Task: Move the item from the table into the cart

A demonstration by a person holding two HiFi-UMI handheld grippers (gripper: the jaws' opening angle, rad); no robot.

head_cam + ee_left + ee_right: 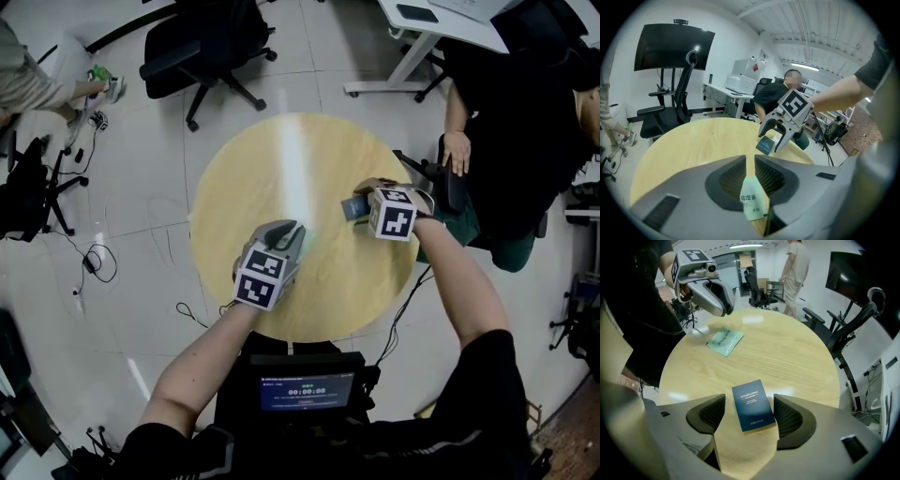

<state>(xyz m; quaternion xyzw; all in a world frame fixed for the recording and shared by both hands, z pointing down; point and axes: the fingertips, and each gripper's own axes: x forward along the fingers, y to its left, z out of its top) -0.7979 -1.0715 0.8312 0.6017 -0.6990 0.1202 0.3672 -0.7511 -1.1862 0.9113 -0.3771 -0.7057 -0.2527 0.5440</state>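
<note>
- The dark blue book [753,405] lies flat on the round table [246,178], to the right of its middle and toward the right edge.
- My right gripper [749,395] hangs over it with the jaws spread wide. The book sits between the two pads, but neither pad touches it, so this gripper holds nothing.
- The green tea packet [753,202] lies flat near the middle of the table, well apart from the book.
- My left gripper [750,157] is poised over the packet, tilted down. Its jaws are drawn nearly together with only a slit between them, and they clamp nothing. I see the packet on the wood through that slit.
- The two grippers face each other across the middle of the table.
- A seated person in black [525,122] is just beside the right edge, close behind my right gripper, with one hand [457,150] resting near the rim.
- A black office chair [206,47] stands beyond the far edge, and a white desk [441,28] lies off to the far right.
- Cables [94,258] trail on the floor to the left, near another chair [28,187].
</note>
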